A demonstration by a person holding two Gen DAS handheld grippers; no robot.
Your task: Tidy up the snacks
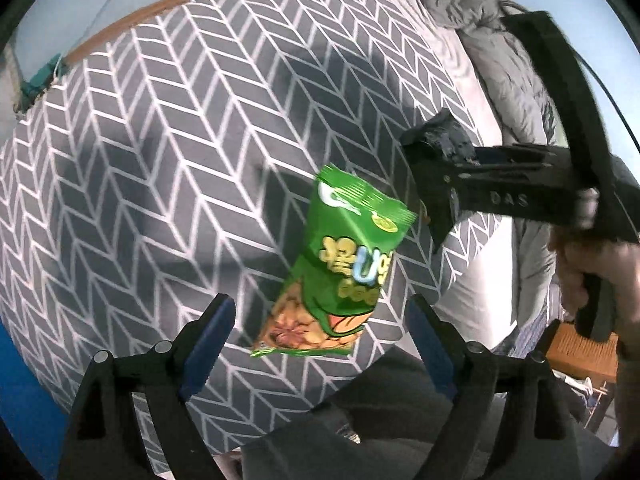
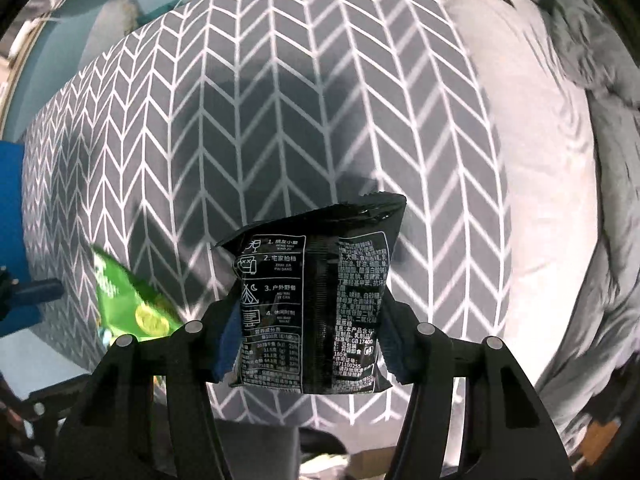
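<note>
While the left wrist view looks steeply down on a grey herringbone cloth [image 1: 168, 152], the left gripper [image 1: 320, 344] stands with its jaws spread wide and nothing between them. A green snack bag [image 1: 340, 272] sits just ahead of the blue pads [image 1: 208, 344], touched by neither; whether it lies on the cloth or is above it I cannot tell. The right gripper [image 1: 436, 184] shows at the right edge, in a person's hand [image 1: 588, 276].

From the right wrist view, the right gripper [image 2: 306, 344] is clamped on a black snack bag [image 2: 316, 300], pads pressing its two sides, the printed back facing the camera. The green snack bag [image 2: 132, 304] lies low on the left.

No bin or sorted pile is visible, so the organizing looks early: one bag carried, one loose, both yet to be placed.
</note>
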